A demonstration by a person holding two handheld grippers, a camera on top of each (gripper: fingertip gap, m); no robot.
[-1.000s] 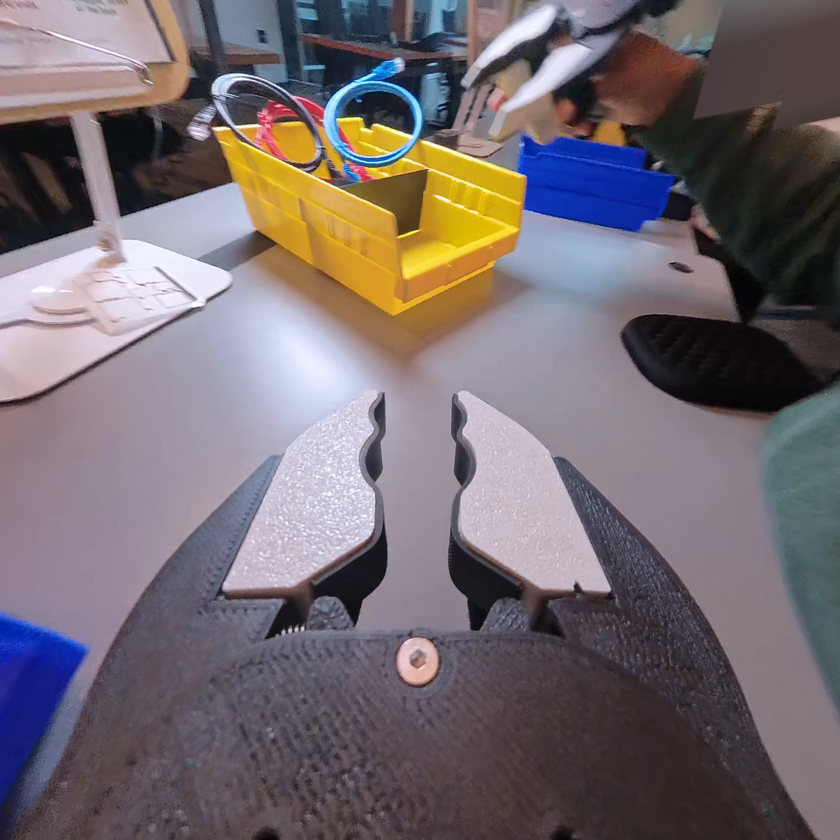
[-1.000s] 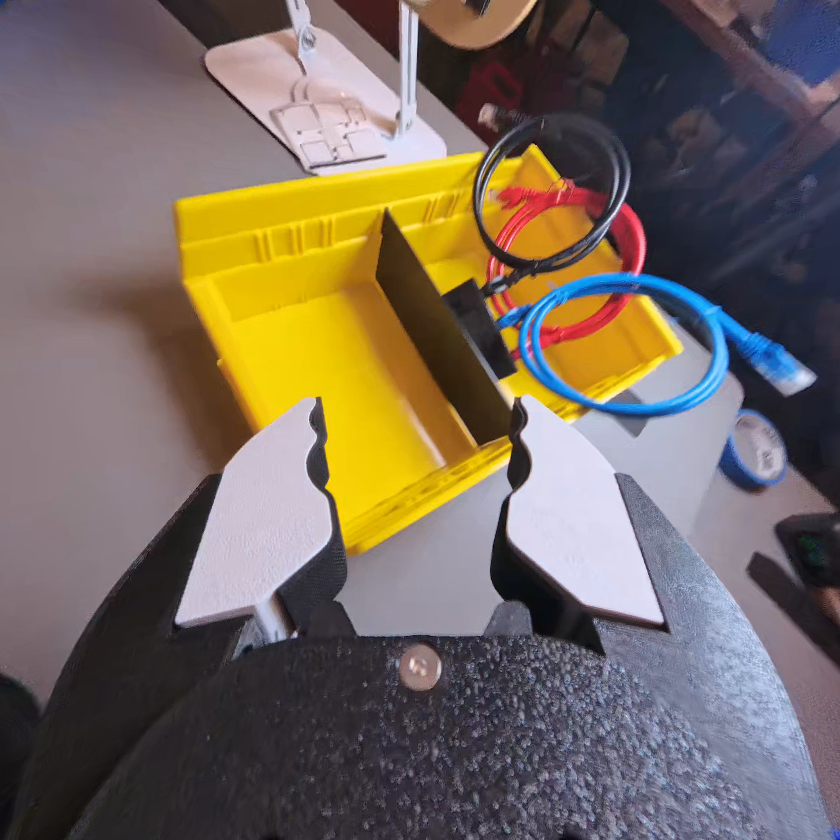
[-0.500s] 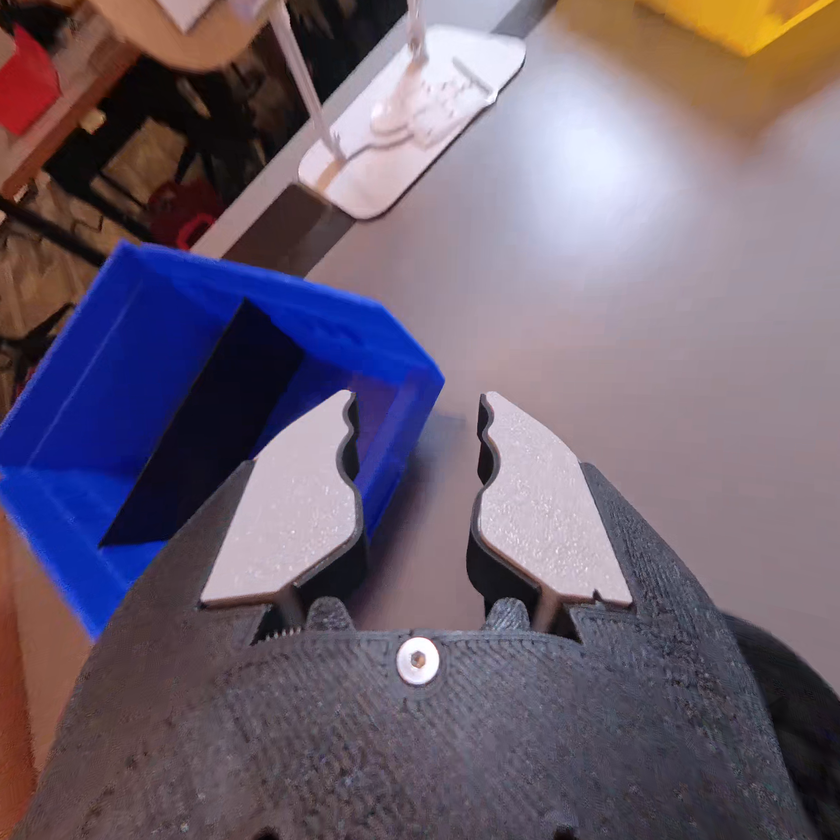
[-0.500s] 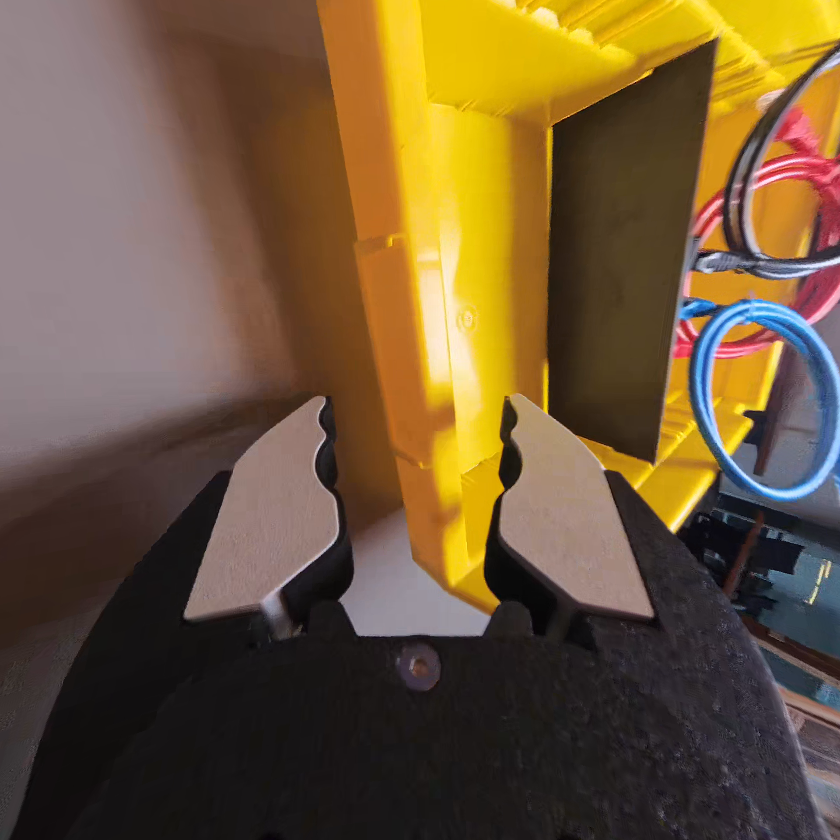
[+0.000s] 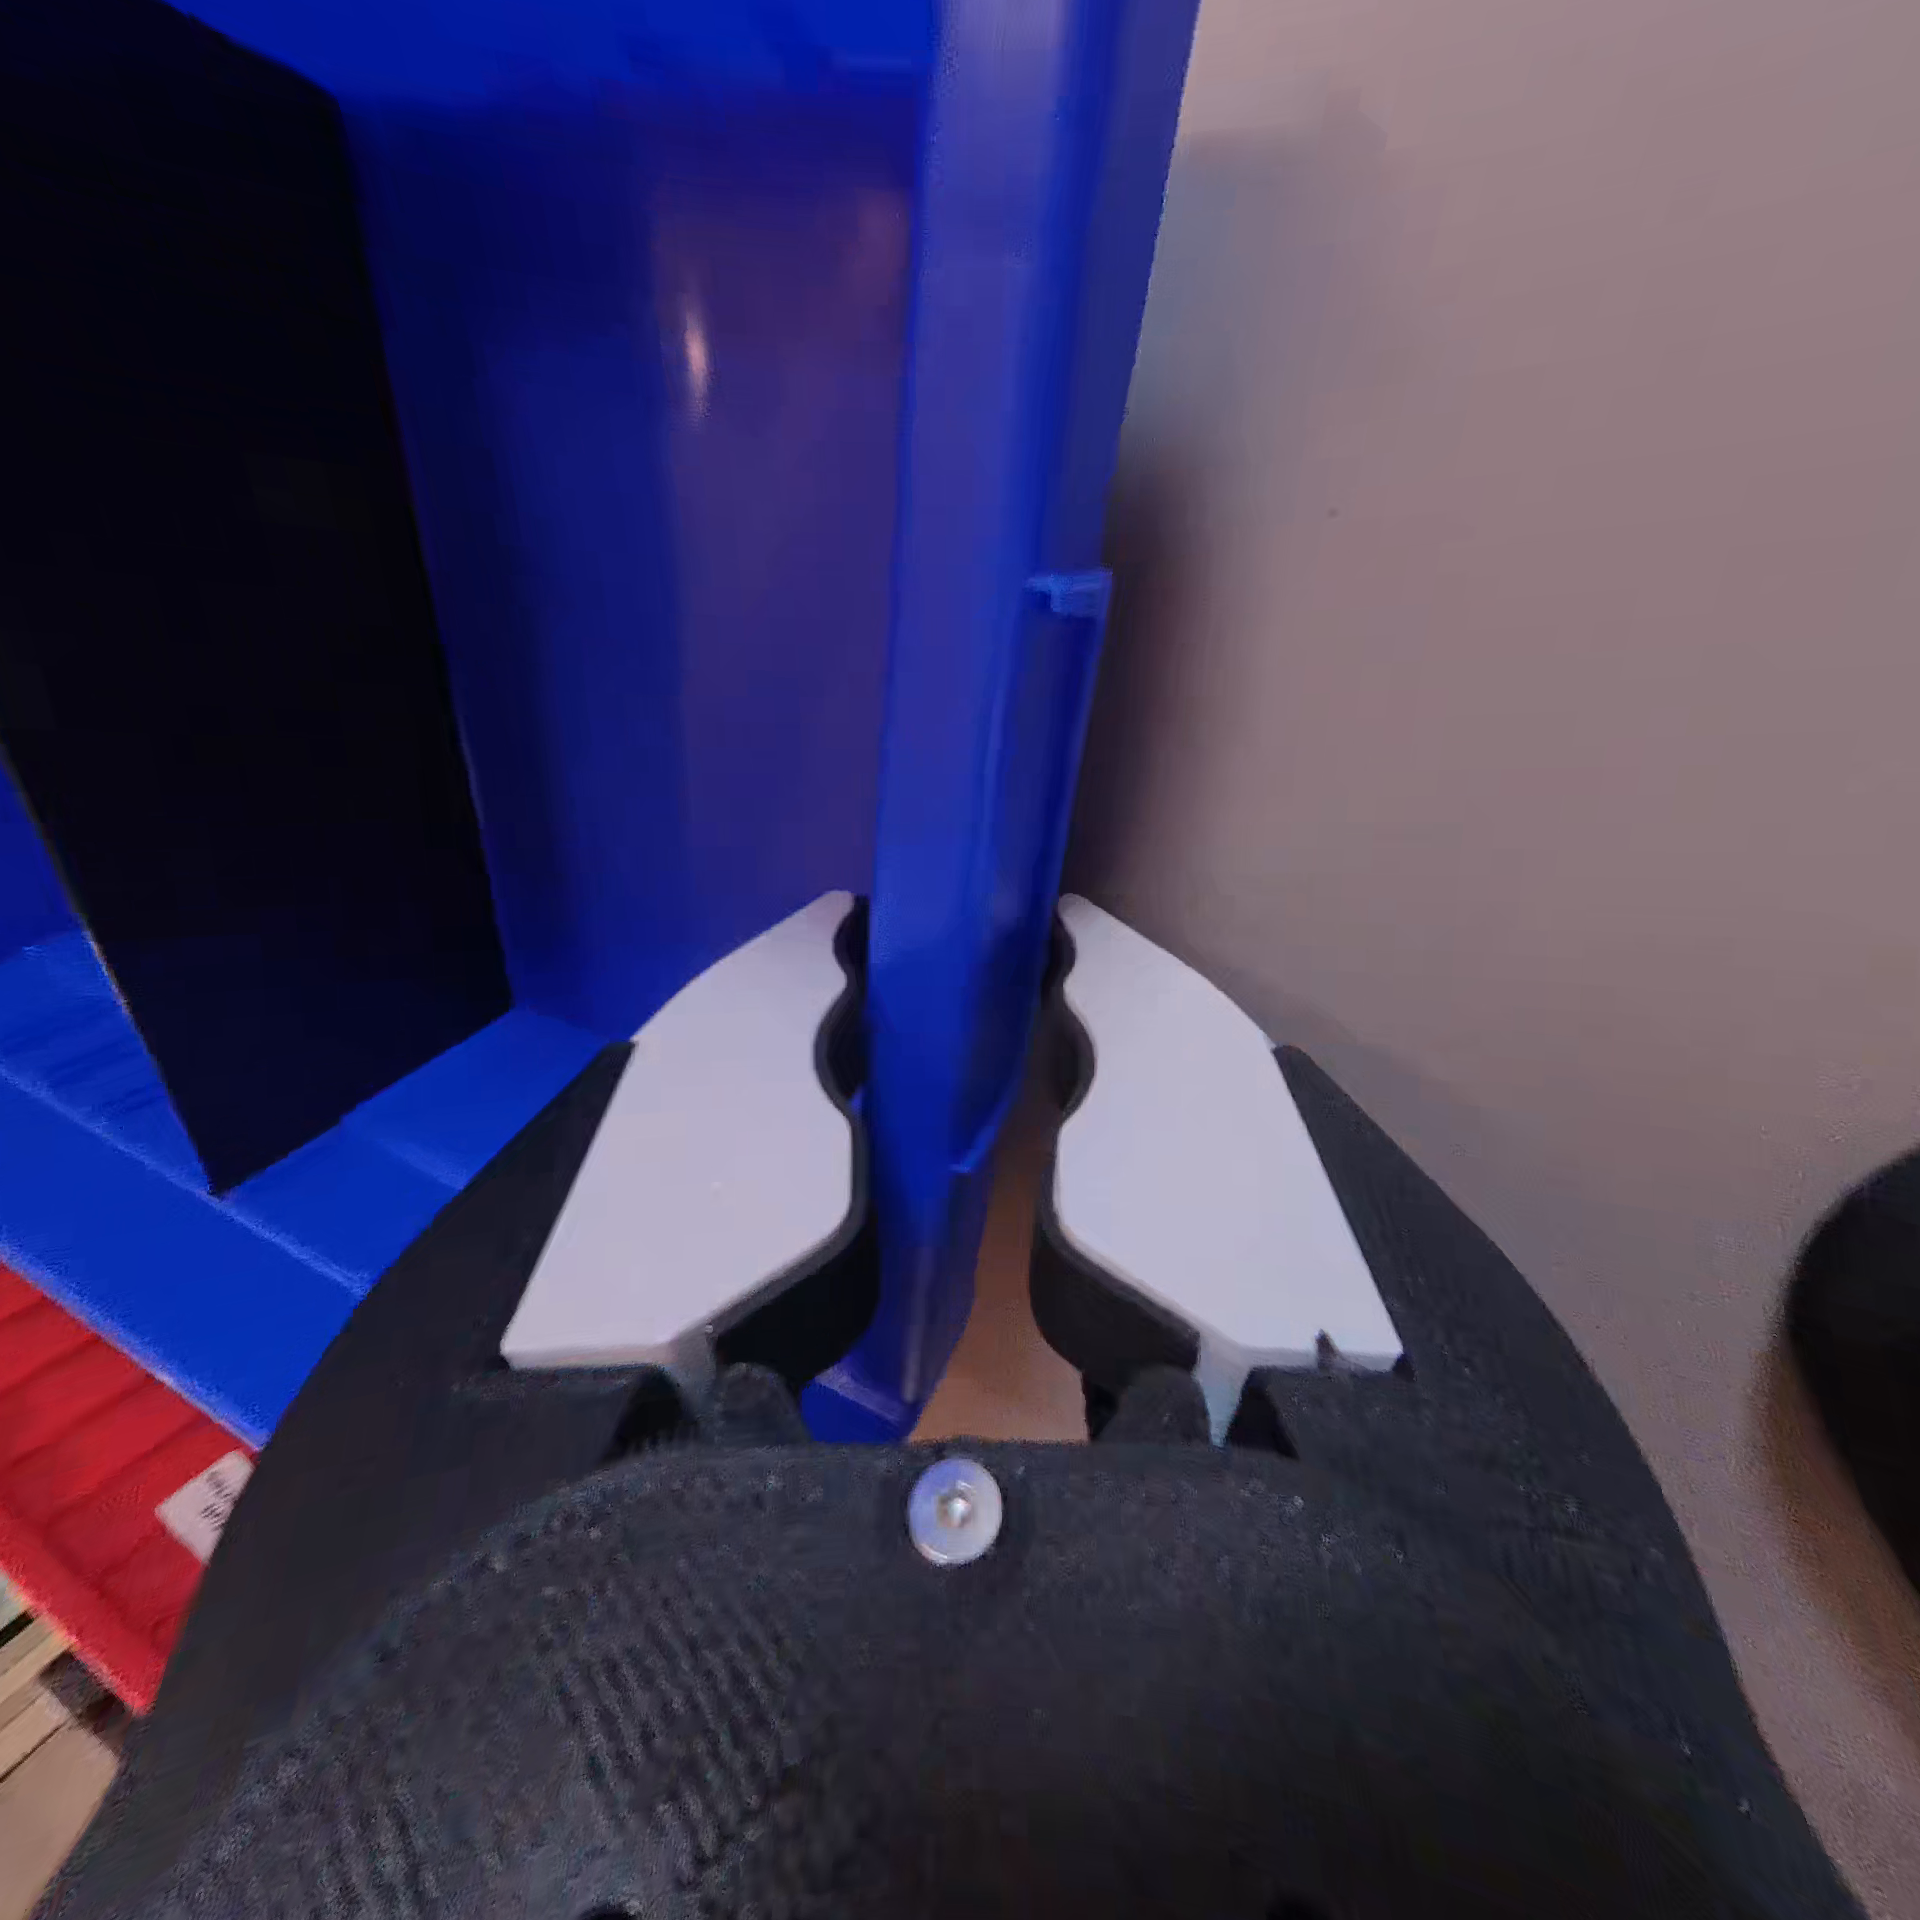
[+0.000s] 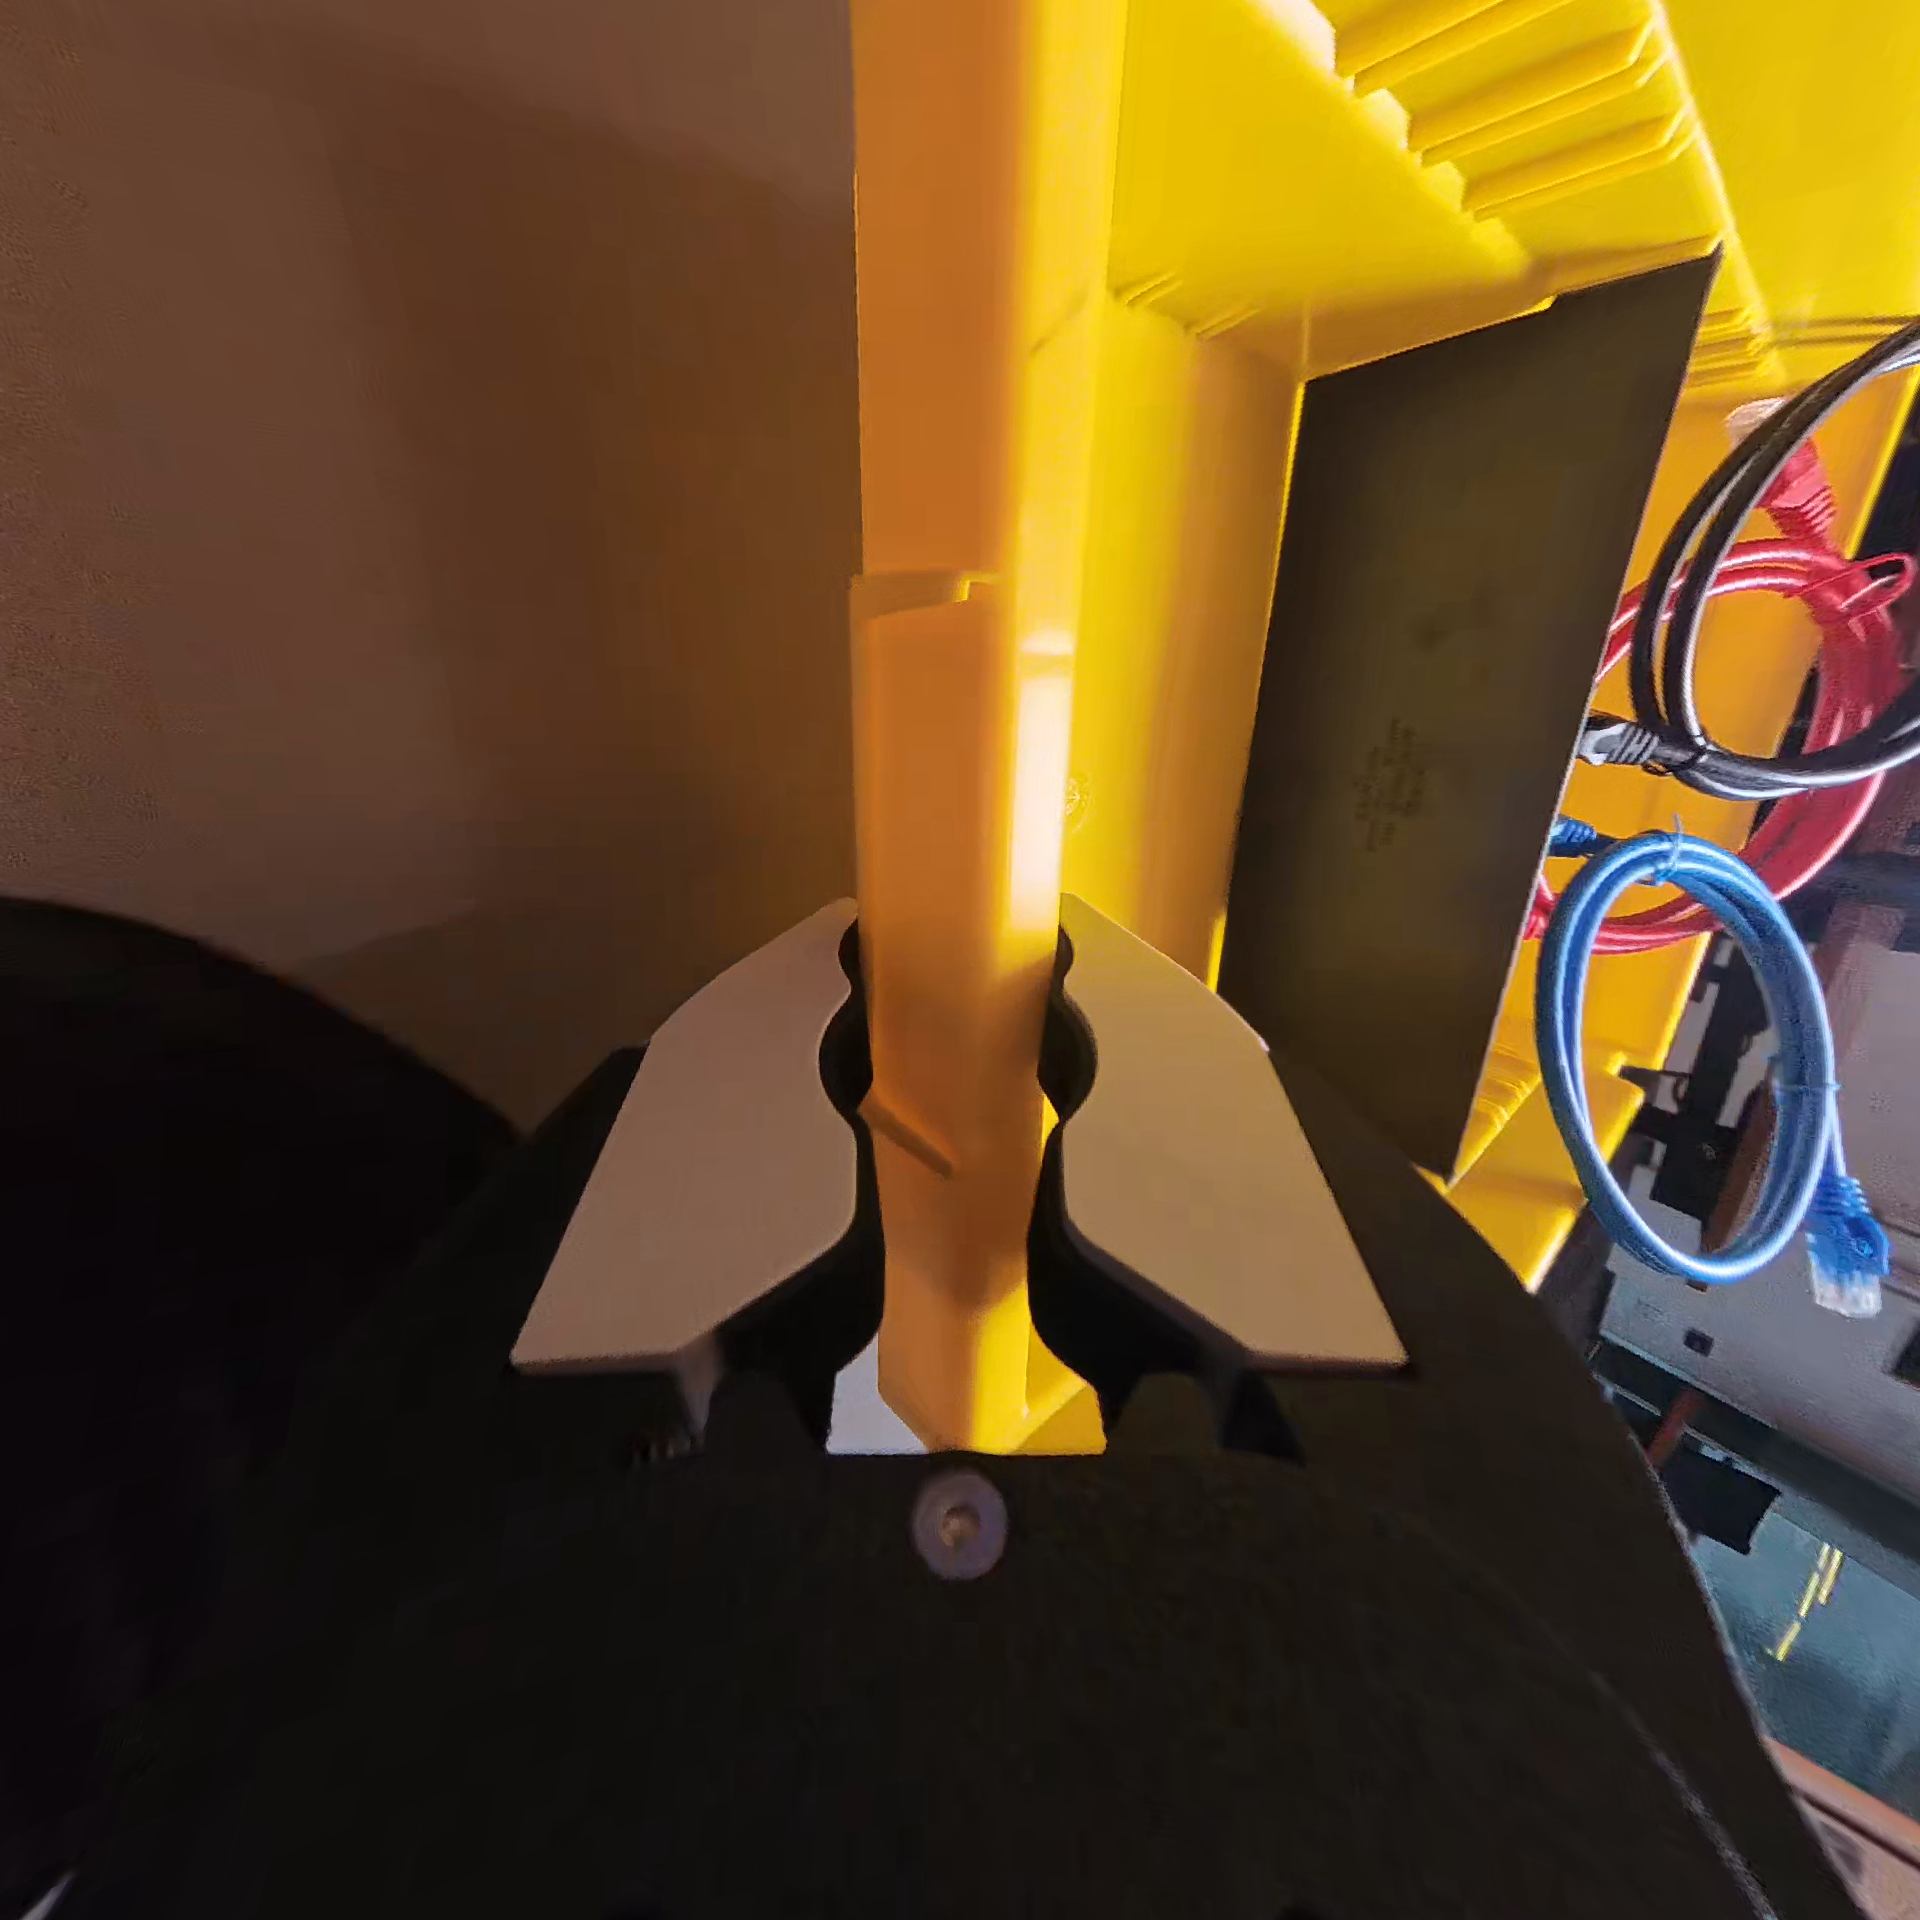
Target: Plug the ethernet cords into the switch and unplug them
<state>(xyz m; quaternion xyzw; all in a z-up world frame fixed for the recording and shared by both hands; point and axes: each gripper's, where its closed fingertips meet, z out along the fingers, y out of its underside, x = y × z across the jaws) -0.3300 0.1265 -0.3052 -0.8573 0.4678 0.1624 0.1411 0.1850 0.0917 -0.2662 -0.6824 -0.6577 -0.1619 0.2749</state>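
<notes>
Two bins on grey tabletop (image 5: 1507, 623): left hand-held gripper (image 5: 956, 935) pinches blue wall (image 5: 997, 623), right hand-held gripper (image 6: 956, 935) yellow wall (image 6: 966, 520).

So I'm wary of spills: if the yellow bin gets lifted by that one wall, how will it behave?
The yellow bin looks like stiff plastic, so it should hold shape. The right gripper holds one wall only, so it may tilt. The looped cables could slide.
</notes>
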